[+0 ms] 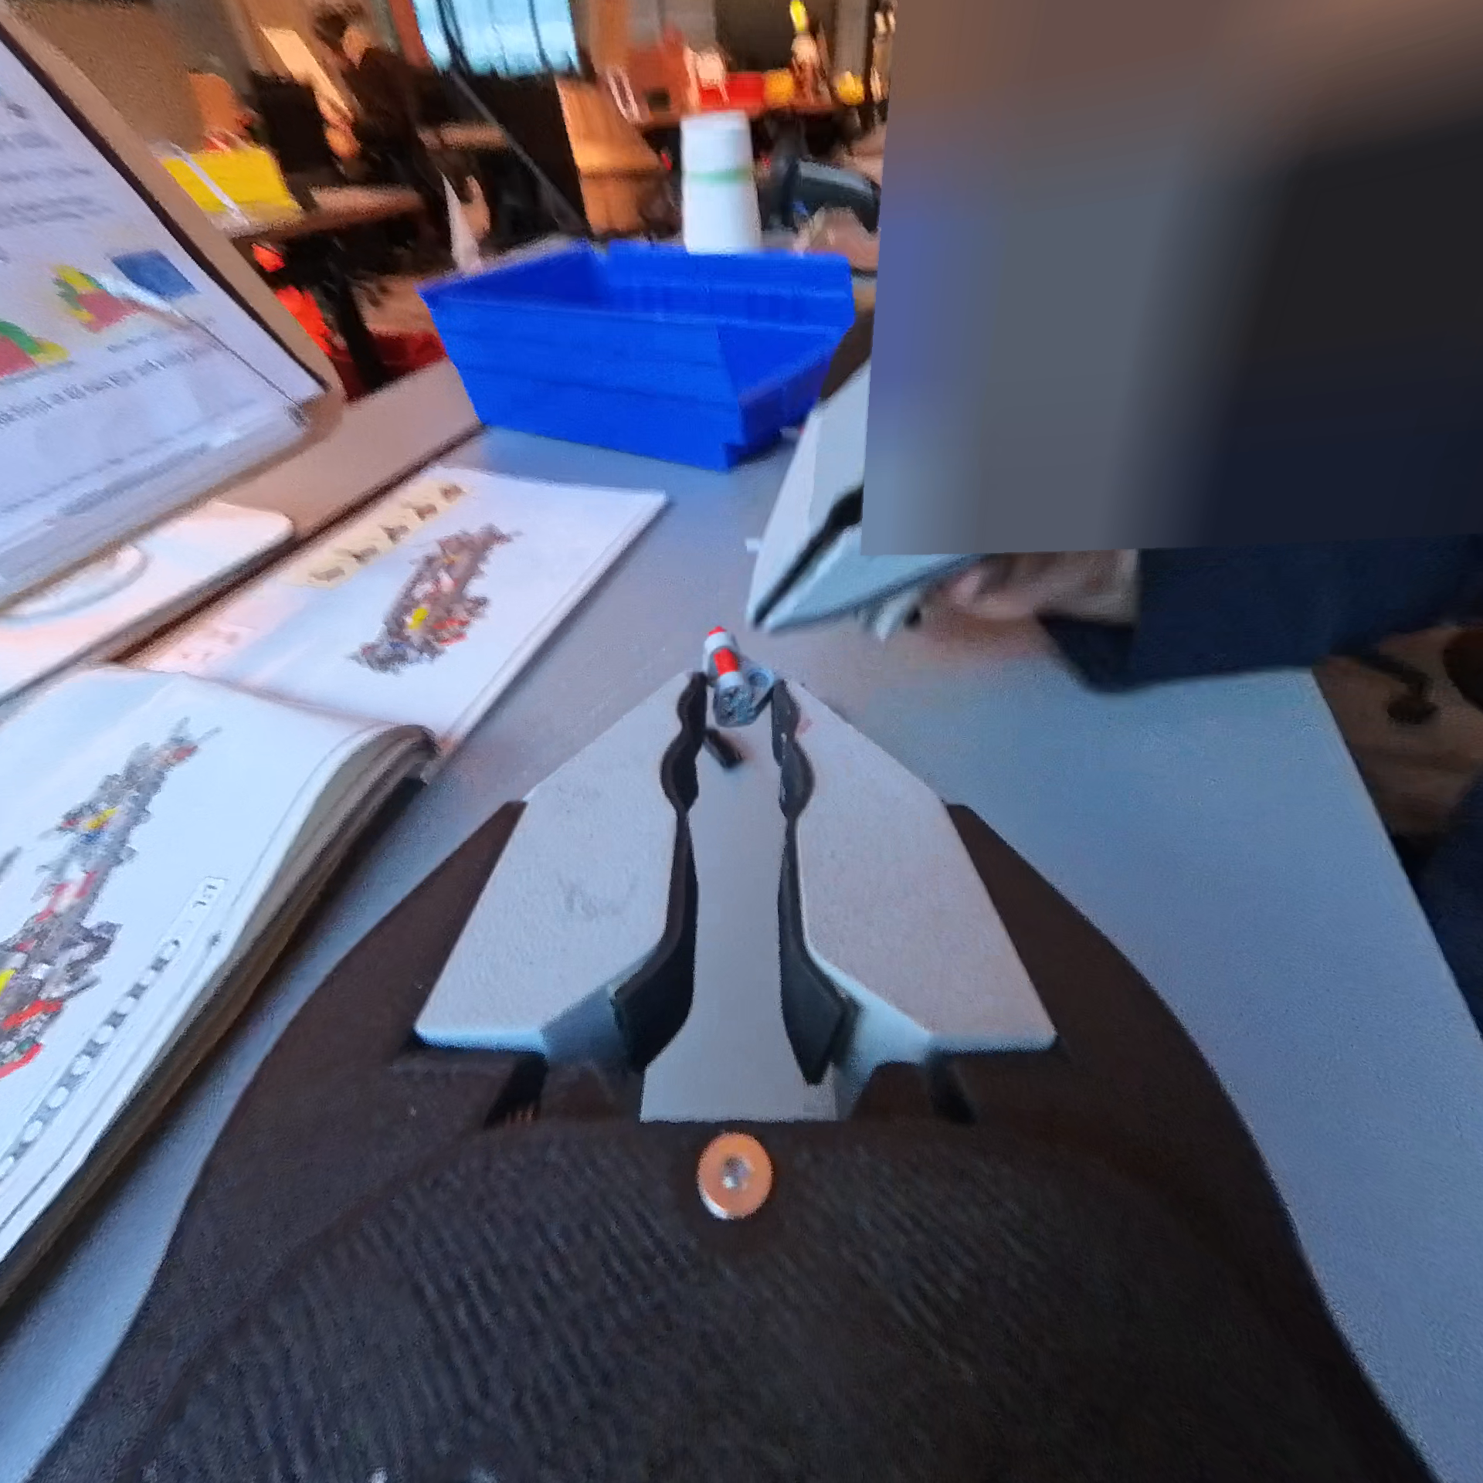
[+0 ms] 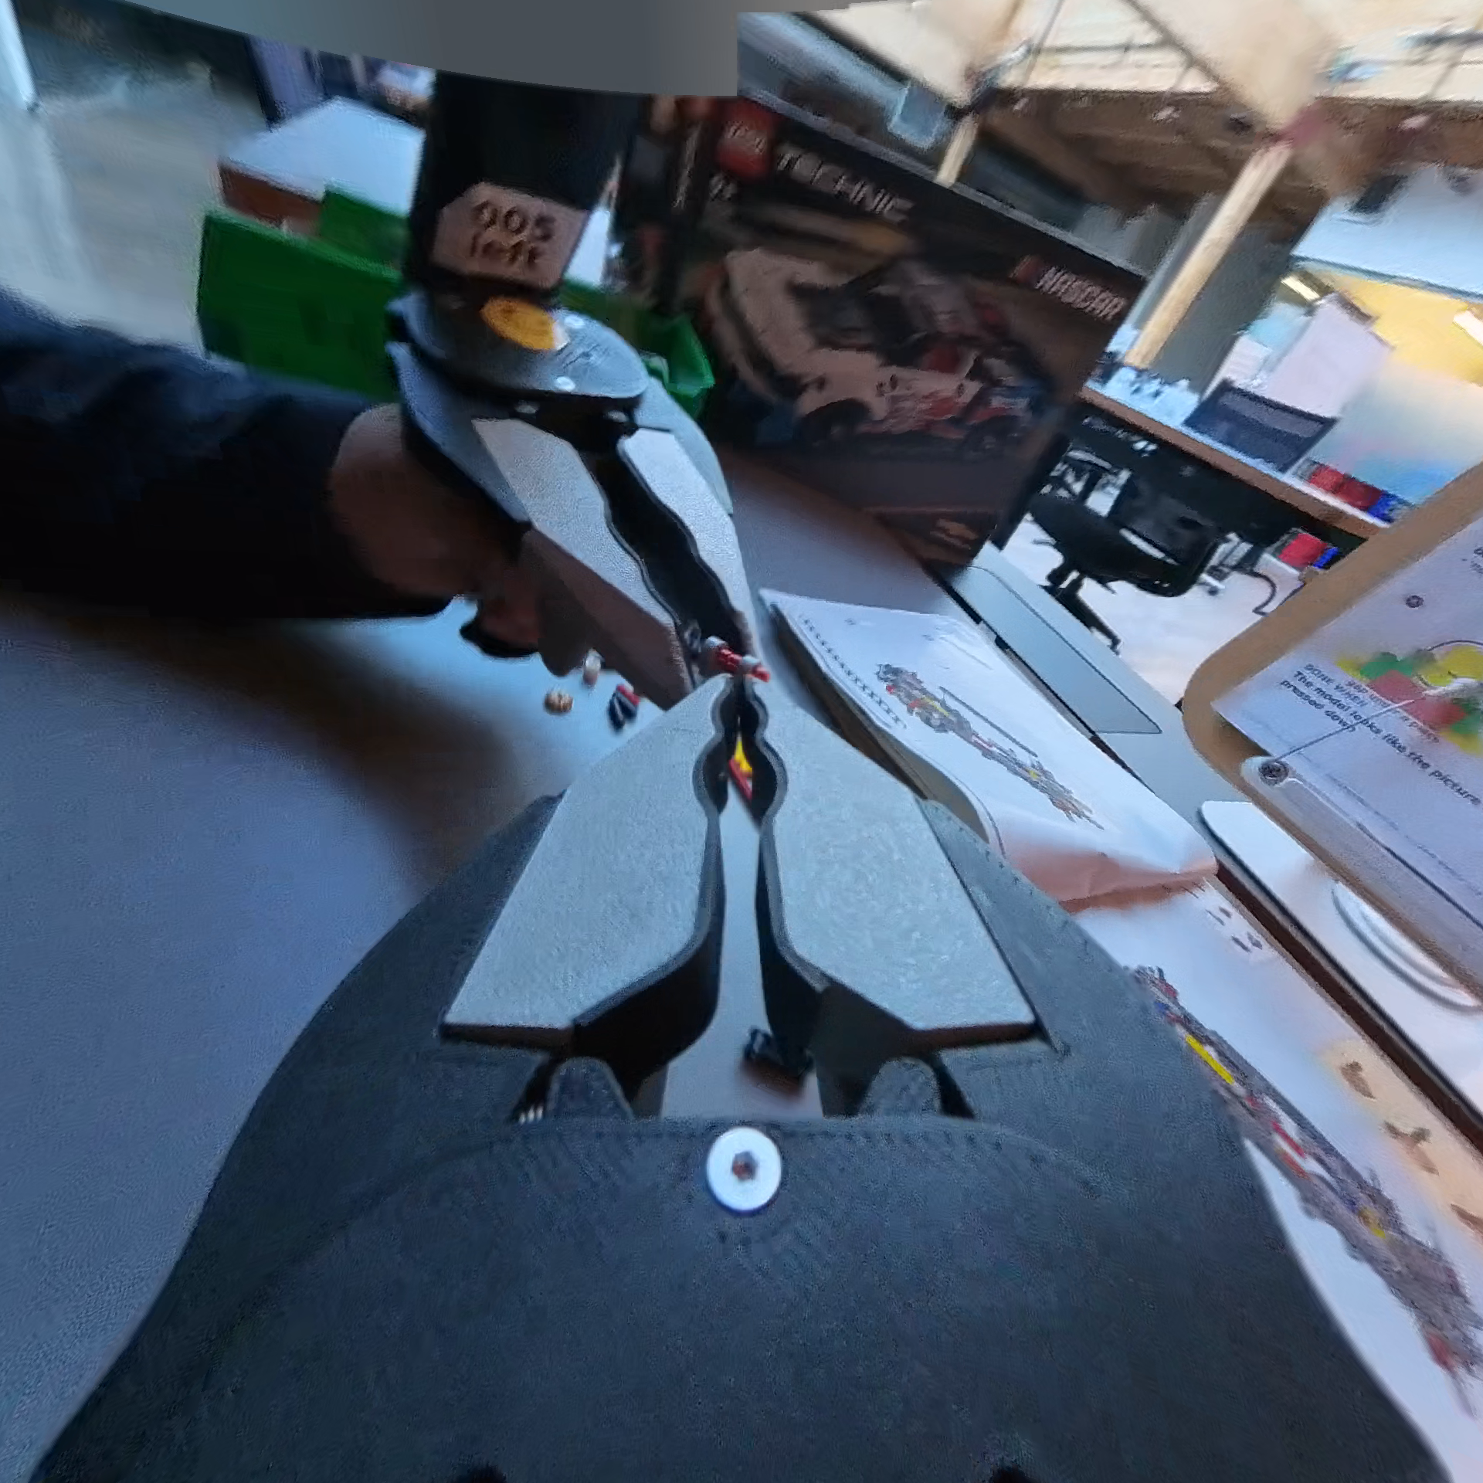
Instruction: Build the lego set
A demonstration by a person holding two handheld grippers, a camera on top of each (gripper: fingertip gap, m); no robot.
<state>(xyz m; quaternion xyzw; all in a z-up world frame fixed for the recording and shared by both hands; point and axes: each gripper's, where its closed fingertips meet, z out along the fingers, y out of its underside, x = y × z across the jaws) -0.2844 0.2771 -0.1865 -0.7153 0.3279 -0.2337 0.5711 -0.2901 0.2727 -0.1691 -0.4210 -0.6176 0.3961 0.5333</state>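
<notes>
My left gripper (image 1: 734, 694) is shut on a small grey connector piece (image 1: 738, 696) with a red axle and light grey bushes sticking out forward. It holds the piece just above the grey table (image 1: 1043, 843). The same piece shows in the right wrist view (image 2: 734, 660) at the left gripper's tips. My right gripper (image 2: 738, 696) is shut, with its tips just below that axle; whether they touch it is unclear. It also shows in the left wrist view (image 1: 802, 578), held by a hand just beyond the piece. A small black piece (image 1: 722, 750) lies on the table between my left fingers.
An open instruction booklet (image 1: 401, 594) lies to the left, below a tilted board with a printed sheet (image 1: 120, 321). A blue bin (image 1: 642, 353) stands behind. The right wrist view shows a dark product box (image 2: 883, 345), a green bin (image 2: 281, 297) and loose small pieces (image 2: 618, 706). Less than 4 cm separates the two grippers' tips.
</notes>
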